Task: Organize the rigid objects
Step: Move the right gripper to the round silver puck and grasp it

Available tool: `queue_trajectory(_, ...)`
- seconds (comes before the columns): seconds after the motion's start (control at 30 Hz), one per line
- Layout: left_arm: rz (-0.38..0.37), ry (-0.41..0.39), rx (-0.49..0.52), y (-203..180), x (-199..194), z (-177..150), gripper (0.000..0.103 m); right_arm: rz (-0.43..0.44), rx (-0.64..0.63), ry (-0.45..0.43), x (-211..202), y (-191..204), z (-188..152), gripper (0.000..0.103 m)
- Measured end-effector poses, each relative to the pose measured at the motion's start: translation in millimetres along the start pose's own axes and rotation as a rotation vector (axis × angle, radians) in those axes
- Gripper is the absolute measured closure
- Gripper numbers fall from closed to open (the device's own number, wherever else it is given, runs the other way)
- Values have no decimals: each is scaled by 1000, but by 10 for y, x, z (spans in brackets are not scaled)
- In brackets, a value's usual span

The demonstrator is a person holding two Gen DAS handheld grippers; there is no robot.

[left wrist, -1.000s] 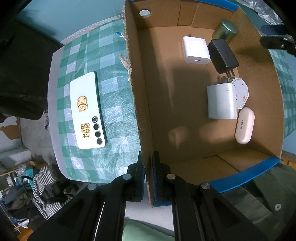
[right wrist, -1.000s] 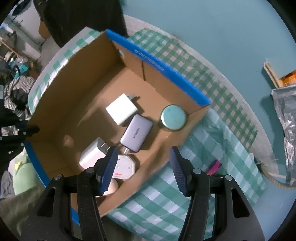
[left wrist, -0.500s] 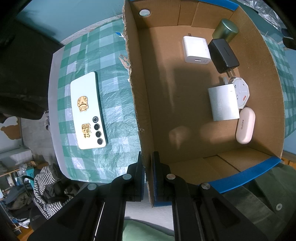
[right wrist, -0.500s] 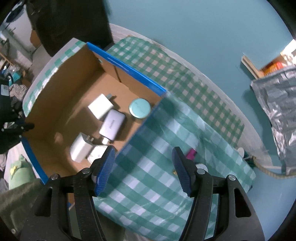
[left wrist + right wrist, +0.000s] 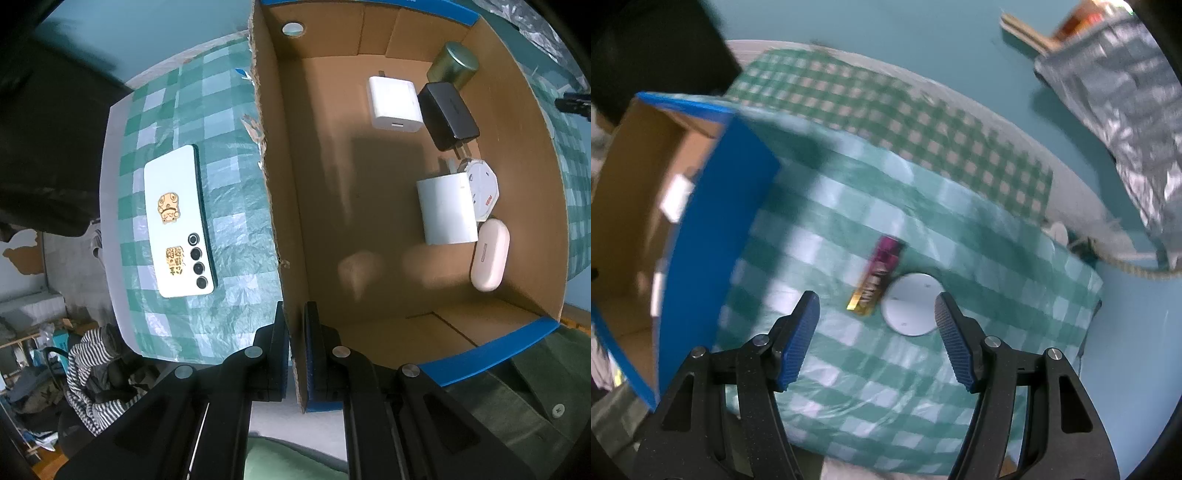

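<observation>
Left gripper (image 5: 296,325) clenched on the near side wall of the brown cardboard box with blue outer faces (image 5: 280,206), pads either side of the wall. Inside the box: white square charger (image 5: 394,103), black charger with prongs (image 5: 447,115), olive-green round tin (image 5: 455,63), white rectangular adapter (image 5: 446,209), white octagonal case (image 5: 481,189) with small red print too small to read, pink oval earbud case (image 5: 490,260) with a printed brand I can't read. White phone with gold stickers (image 5: 178,227) lies on the green-white checked tablecloth (image 5: 229,206), outside the box, near the left gripper. Right gripper (image 5: 876,311) empty, jaws apart and just been widening, nothing pressed; magenta-gold rectangular bar (image 5: 877,281) with blurred lettering and white round disc (image 5: 913,304) lie touching on the cloth between its fingertips.
</observation>
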State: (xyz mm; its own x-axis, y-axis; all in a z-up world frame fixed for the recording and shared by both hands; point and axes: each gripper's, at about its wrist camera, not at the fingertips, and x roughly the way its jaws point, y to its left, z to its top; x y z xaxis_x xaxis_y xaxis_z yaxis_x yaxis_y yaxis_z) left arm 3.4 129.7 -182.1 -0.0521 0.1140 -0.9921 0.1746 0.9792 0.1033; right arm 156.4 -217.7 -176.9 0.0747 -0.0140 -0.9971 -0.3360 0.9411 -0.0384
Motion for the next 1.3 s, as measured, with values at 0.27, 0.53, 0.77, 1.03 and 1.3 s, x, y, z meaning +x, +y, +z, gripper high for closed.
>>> queue_trajectory(0.27,6,-4,-13,-3,-7,21,95,77,174,65,404,-455,-48,31)
queue_trajectory(0.53,13,0,-20,-13,-8,31,96,117,215,86,562,-471,-14,31)
queue_trajectory(0.77,11,0,-27,-7,-13,29,96,110,223,106,731,-476,-28,31)
queue_trajectory(1.03,8,0,-28,-2,-10,30,96,95,245,132,794,-573,-92,41)
queue_trajectory(1.3,6,0,-27,-5,-4,35,96,66,234,147,870,-542,-79,41)
